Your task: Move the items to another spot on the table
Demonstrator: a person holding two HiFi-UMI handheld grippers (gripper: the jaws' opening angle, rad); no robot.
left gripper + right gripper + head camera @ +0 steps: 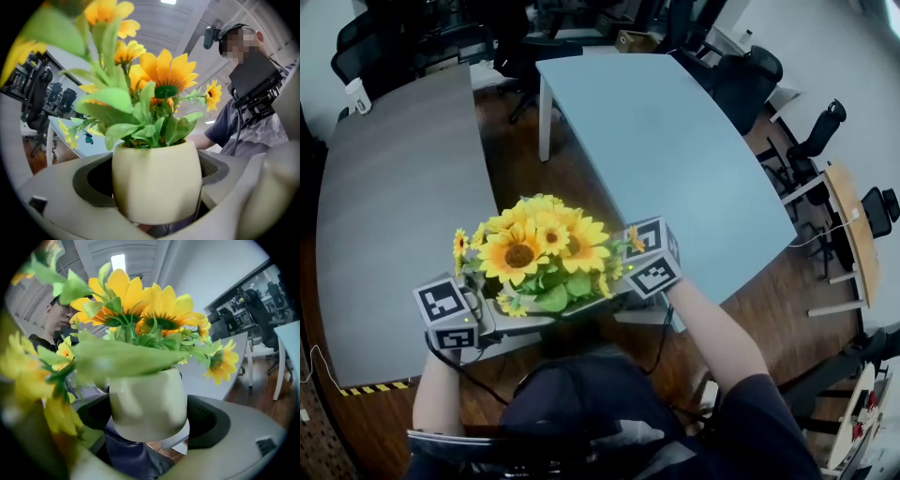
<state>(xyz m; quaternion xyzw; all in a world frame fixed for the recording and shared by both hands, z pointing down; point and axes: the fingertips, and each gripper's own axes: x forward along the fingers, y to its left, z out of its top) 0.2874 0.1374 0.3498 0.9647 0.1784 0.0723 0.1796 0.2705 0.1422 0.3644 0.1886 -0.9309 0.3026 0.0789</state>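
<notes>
Sunflower pot [157,183] held aloft, left gripper [494,324] and right gripper [626,294] fingers clamped on it.

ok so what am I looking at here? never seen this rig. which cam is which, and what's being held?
There is no robot: a person holds a two-jaw gripper in each hand. The top-down picture comes from a camera on their head. In it, the left gripper and right gripper carry cubes with square markers. The other two pictures come from cameras riding on each gripper, looking along its jaws. Both grippers clasp one cream pot of sunflowers from opposite sides. It is held in the air by the grey table; a light blue table stands beyond.
</notes>
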